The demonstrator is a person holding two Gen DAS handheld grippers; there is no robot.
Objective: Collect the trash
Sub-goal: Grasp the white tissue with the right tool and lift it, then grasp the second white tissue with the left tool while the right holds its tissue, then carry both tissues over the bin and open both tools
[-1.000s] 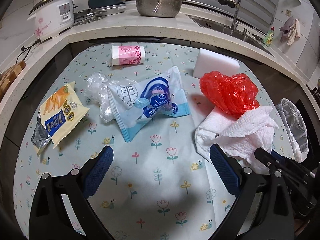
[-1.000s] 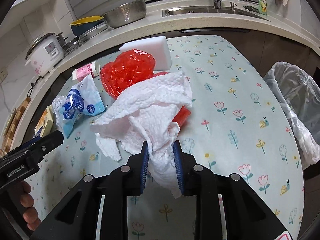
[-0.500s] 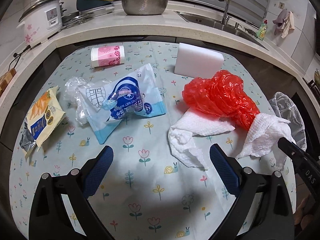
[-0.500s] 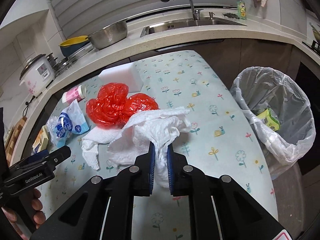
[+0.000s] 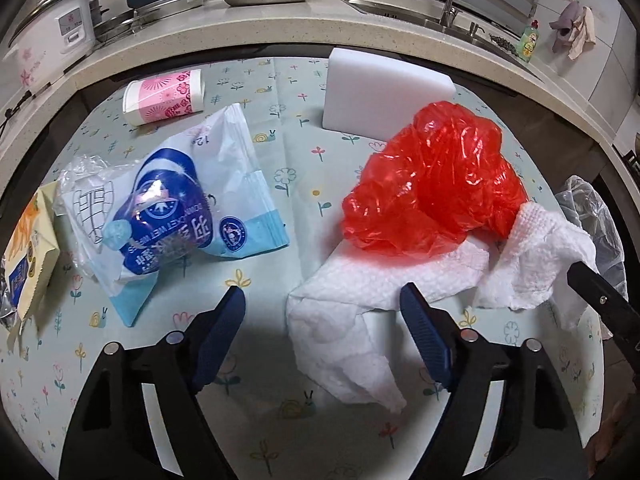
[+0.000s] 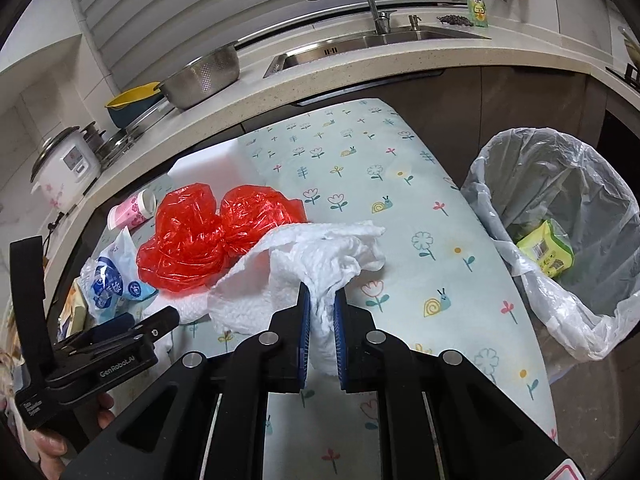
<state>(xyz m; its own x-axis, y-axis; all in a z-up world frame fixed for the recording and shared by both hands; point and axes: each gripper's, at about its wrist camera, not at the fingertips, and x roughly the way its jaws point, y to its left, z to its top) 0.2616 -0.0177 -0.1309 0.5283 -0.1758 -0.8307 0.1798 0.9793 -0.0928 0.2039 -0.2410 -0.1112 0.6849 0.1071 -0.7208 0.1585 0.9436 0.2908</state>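
My right gripper (image 6: 322, 294) is shut on a crumpled white paper towel (image 6: 320, 256), holding it above the flowered tablecloth (image 6: 400, 208). Behind the towel lies a red plastic bag (image 6: 208, 240). In the left wrist view, the same towel (image 5: 360, 312) trails from under the red bag (image 5: 432, 184) down between my left gripper's (image 5: 322, 294) fingers. Those jaws are closing, but the pads stand clear of the towel. A blue wet-wipes pack (image 5: 176, 216) lies to the left.
A bin with a clear liner (image 6: 560, 312) stands off the table's right edge, with a green packet (image 6: 548, 252) inside. On the table are a pink cup (image 5: 164, 96) on its side, a white foam block (image 5: 384, 92) and a yellow snack packet (image 5: 28, 248). The kitchen counter and sink (image 6: 380, 44) run behind.
My right gripper closed tight on the towel and carried it right, nearer the bin. My left gripper moved forward and down to the trailing towel, its jaws narrowing.
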